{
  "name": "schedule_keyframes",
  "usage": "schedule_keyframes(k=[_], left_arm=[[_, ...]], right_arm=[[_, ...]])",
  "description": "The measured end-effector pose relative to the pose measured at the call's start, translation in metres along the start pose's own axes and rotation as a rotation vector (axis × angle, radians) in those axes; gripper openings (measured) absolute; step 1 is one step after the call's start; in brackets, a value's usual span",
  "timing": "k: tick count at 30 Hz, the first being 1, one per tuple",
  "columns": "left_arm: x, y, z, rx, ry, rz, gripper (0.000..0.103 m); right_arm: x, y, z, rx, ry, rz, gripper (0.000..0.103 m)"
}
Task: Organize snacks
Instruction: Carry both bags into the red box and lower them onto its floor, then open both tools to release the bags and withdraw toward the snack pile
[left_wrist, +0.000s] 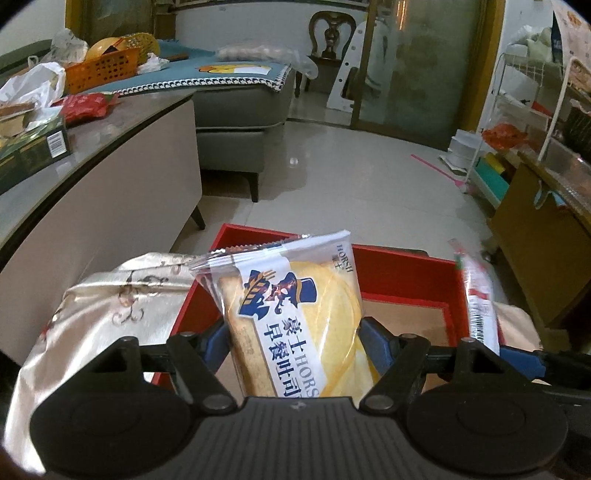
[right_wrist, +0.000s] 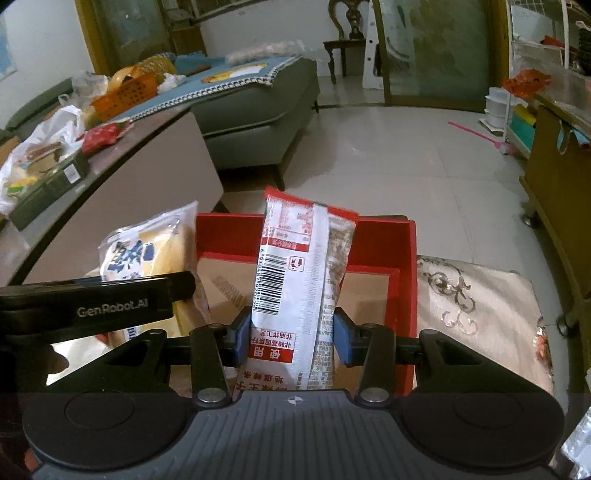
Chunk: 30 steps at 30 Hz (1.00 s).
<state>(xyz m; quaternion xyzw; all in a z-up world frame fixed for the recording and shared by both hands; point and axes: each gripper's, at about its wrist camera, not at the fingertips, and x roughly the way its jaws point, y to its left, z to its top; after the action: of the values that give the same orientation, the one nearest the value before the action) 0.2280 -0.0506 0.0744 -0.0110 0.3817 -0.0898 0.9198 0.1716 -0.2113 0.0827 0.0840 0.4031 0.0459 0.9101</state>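
My left gripper (left_wrist: 293, 341) is shut on a clear packet of yellow toast bread (left_wrist: 295, 314) with blue print, held upright over the left part of a red box (left_wrist: 399, 269). My right gripper (right_wrist: 291, 338) is shut on a red and white snack packet (right_wrist: 299, 280) with a barcode, held upright over the same red box (right_wrist: 402, 280). The box has a brown cardboard floor. In the right wrist view the bread packet (right_wrist: 147, 254) and the left gripper's black body (right_wrist: 96, 299) show at the left. In the left wrist view the snack packet (left_wrist: 478, 295) shows at the right.
The red box rests on a cream embroidered satin cloth (left_wrist: 110, 306). A long table (left_wrist: 92, 184) at the left carries a dark box, a red packet (left_wrist: 83, 107) and a white plastic bag. A grey sofa (left_wrist: 236, 118), a wooden cabinet (left_wrist: 546, 240) and tiled floor lie beyond.
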Motion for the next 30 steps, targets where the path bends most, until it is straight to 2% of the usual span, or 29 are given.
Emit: schedule_keyframes(k=[14, 17, 24, 30], left_arm=[[0.046, -0.004, -0.005, 0.038, 0.066, 0.04, 0.065], [0.05, -0.004, -0.006, 0.042, 0.075, 0.053, 0.065], [0.047, -0.002, -0.004, 0.047, 0.061, 0.073, 0.07], [0.042, -0.003, -0.004, 0.056, 0.059, 0.073, 0.07]], right_arm=[[0.056, -0.008, -0.001, -0.005, 0.061, -0.045, 0.052], [0.06, 0.001, -0.001, -0.055, 0.055, -0.08, 0.053], [0.061, 0.002, 0.0, -0.069, 0.033, -0.083, 0.055], [0.054, 0.004, 0.007, -0.091, 0.005, -0.104, 0.059]])
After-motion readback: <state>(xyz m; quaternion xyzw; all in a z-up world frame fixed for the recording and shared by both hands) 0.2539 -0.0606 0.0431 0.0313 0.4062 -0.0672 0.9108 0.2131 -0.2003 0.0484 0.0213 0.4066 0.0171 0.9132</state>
